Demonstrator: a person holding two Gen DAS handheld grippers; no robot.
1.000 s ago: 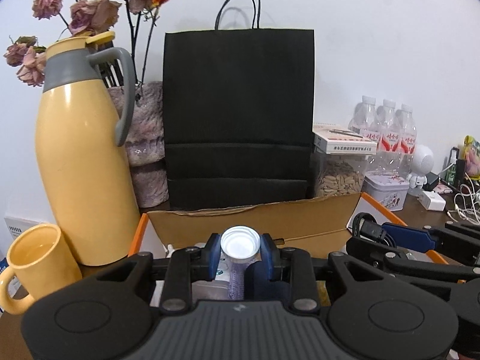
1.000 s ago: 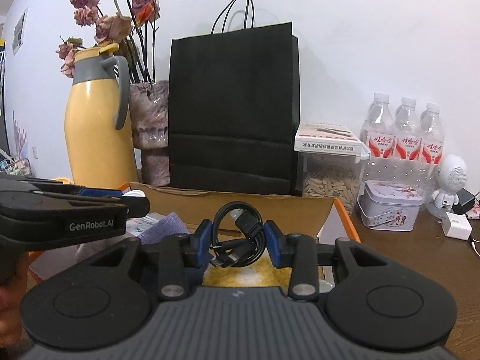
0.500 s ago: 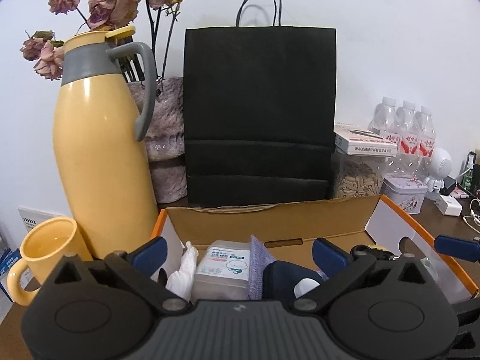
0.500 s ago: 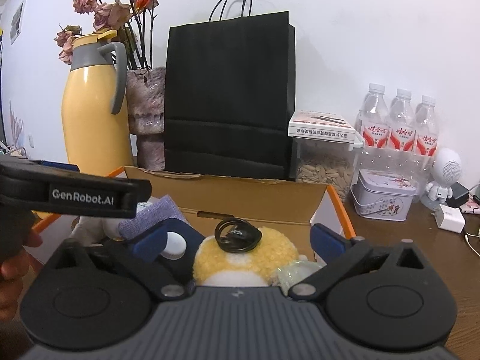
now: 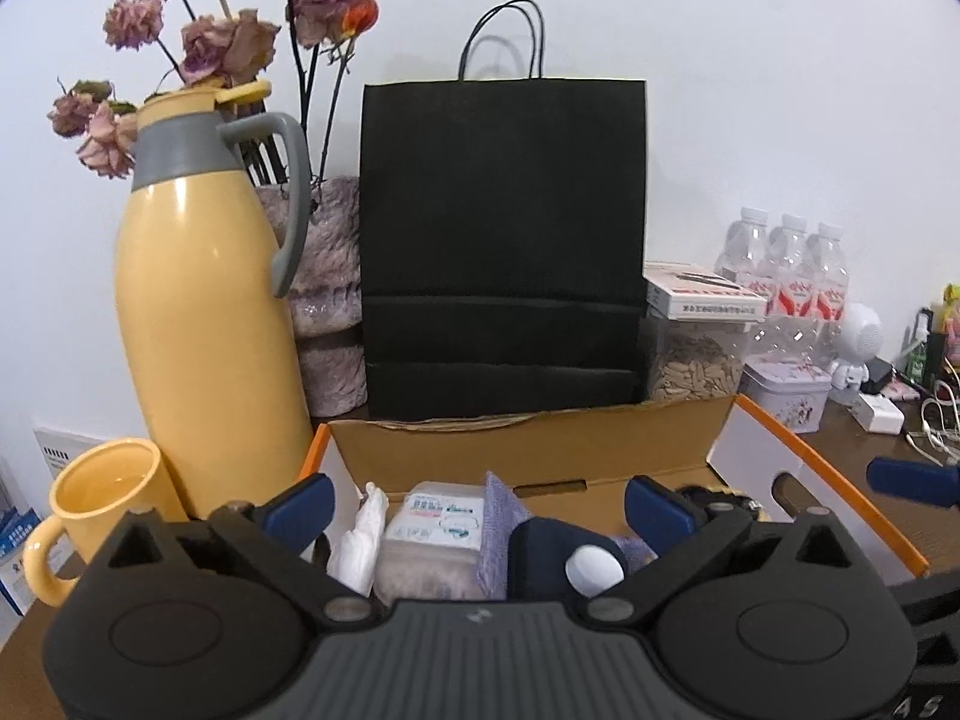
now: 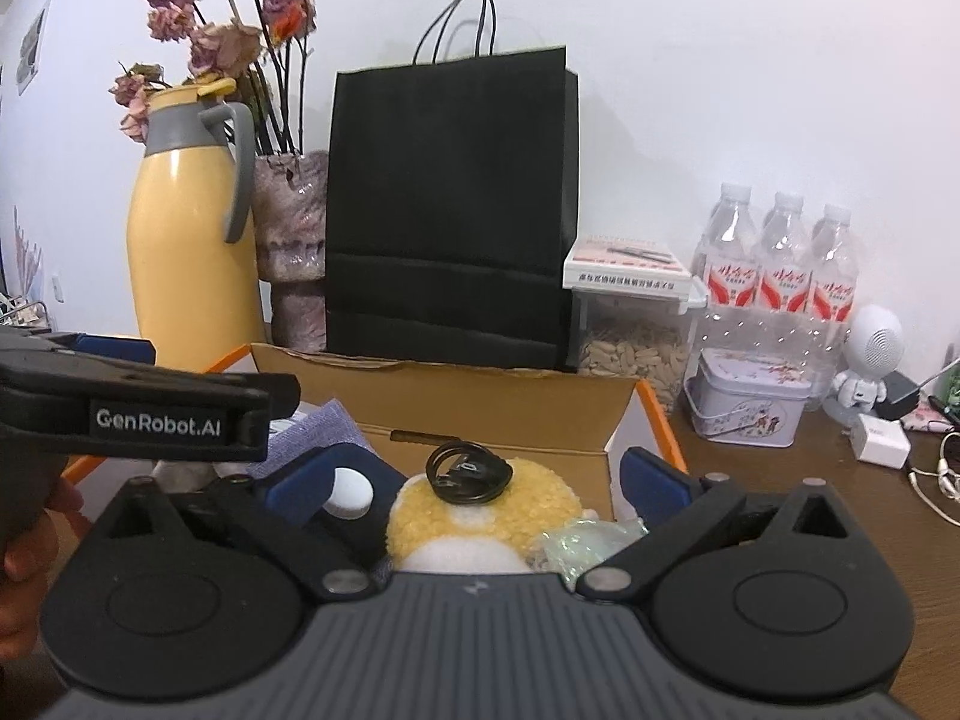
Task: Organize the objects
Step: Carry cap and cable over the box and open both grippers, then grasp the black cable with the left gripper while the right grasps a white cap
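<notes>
Left gripper (image 5: 477,507): jaws spread wide, nothing between them.
Right gripper (image 6: 477,480): likewise wide, empty.
Coiled black cable (image 6: 468,473): atop yellow plush ball (image 6: 486,519), inside open cardboard box (image 6: 498,411).
White-capped bottle (image 5: 594,569): in box, body hidden.
Box floor: hidden.

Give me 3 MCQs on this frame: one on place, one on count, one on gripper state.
1. Where does the coiled black cable lie?
A. on the yellow plush toy in the cardboard box
B. on the table beside the tin
C. in the black paper bag

2. How many water bottles stand by the wall?
A. two
B. three
C. five

3. How does the right gripper stand?
A. shut on the cable
B. shut on the white cap
C. open, holding nothing

Key: 1 A, the coil rests on the plush inside the box. 2 B, three caps and red labels show in a row. 3 C, its blue pads stand wide apart, clear of the cable.
</notes>
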